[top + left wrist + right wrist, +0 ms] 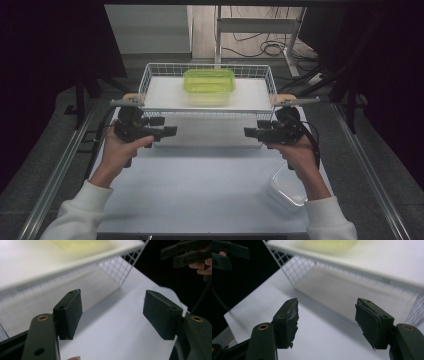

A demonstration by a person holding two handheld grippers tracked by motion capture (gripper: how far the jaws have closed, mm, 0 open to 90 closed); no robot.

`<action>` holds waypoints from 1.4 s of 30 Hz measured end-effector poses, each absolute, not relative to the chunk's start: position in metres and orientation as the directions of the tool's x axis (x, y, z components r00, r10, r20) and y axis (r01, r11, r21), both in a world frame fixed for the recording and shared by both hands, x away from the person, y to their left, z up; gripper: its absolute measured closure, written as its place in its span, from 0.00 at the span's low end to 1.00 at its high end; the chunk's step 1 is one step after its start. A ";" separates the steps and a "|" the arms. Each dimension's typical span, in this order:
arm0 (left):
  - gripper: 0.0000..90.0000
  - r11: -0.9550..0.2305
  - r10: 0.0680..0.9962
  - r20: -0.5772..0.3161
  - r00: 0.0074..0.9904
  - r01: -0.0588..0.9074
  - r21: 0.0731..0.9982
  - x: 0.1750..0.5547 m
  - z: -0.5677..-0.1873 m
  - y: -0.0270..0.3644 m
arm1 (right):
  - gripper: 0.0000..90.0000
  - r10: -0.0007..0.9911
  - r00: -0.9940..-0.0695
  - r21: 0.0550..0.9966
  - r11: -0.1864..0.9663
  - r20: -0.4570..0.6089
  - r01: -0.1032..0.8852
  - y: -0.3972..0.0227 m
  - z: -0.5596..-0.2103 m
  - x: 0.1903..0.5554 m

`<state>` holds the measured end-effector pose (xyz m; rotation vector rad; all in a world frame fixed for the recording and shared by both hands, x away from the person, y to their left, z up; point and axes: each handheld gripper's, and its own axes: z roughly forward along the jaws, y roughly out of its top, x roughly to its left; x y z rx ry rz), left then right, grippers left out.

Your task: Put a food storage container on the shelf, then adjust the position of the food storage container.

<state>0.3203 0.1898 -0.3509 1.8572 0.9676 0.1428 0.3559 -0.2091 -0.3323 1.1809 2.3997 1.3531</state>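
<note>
Sleeves, white, come in at bottom of high view w/ both forearms; a clear plastic container (pixel 288 187) sits on the white table (pixel 210 185) just beside the right forearm, near the front right corner.

Wire basket (pixel 207 92), white, stands raised at the far half of the table, w/ a flat white bottom and grid walls. Green container (pixel 209 81) lies inside it, toward the back, roughly centred. In both gripper views it's a yellow-green blur on the basket floor.

Left gripper (pixel 170 131) hovers over the table just in front of the basket's front left corner, pointing inward toward the middle. Jaws apart, nothing btwn them; left gripper view shows bare table btwn the pads, basket grid beyond.

Right gripper (pixel 250 132) mirrors it in front of the front right corner, pointing inward at the left one. Jaws also apart, nothing held; pad edges look frayed in right gripper view. Neither gripper touches the basket.

Grippers well apart from each other, w/ open table btwn them. Beyond the table: dark floor, cables, metal desk legs.
</note>
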 end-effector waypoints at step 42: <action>0.34 -0.264 0.719 -0.314 0.620 0.661 0.702 0.292 -0.437 0.189 | 0.43 0.701 -0.678 0.651 0.413 0.219 0.637 -0.232 -0.413 0.318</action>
